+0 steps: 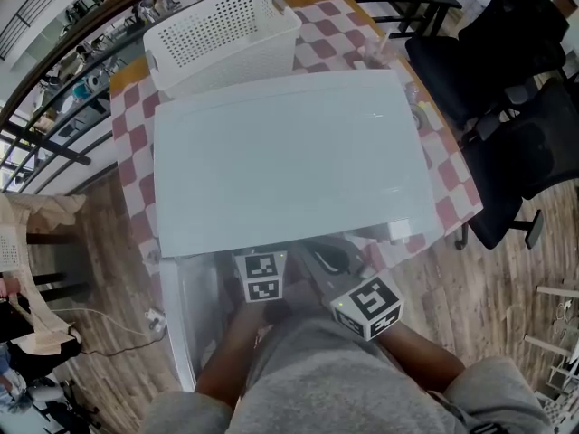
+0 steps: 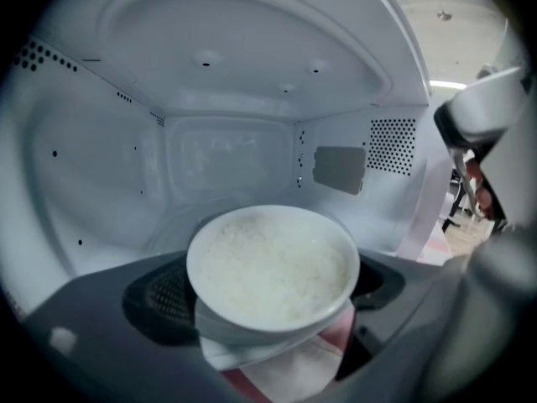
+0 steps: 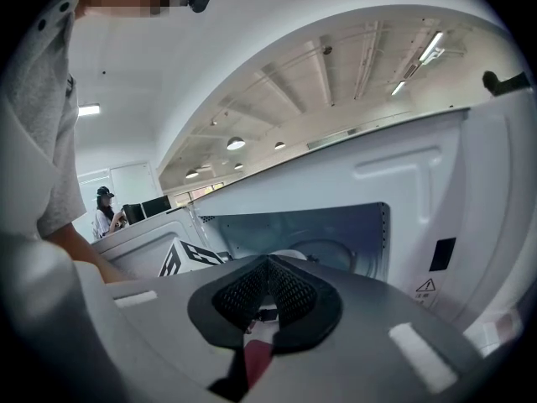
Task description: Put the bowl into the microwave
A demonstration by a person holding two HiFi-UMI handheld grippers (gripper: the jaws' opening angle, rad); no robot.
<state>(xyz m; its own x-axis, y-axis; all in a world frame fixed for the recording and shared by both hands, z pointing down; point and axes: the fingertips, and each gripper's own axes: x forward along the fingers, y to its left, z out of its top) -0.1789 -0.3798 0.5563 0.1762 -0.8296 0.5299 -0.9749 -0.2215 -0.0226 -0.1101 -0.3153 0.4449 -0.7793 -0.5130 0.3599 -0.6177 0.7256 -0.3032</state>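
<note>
A white bowl [image 2: 273, 263] filled with white rice is held in my left gripper [image 1: 261, 277], which is shut on it from both sides. The bowl hangs right at the mouth of the open white microwave [image 1: 289, 152], whose bare cavity [image 2: 226, 158] and glass turntable lie just behind it. The microwave door [image 1: 185, 306] stands open at the left. My right gripper [image 3: 267, 263] is shut with nothing in it, just right of the left one, facing the microwave's front. In the head view the bowl is hidden under the microwave's top.
The microwave stands on a table with a red-and-white checked cloth [image 1: 452, 179]. A white perforated basket [image 1: 222, 34] sits behind it. Black office chairs [image 1: 516, 107] stand to the right, and a railing runs along the far left. A person [image 3: 105, 212] stands far off.
</note>
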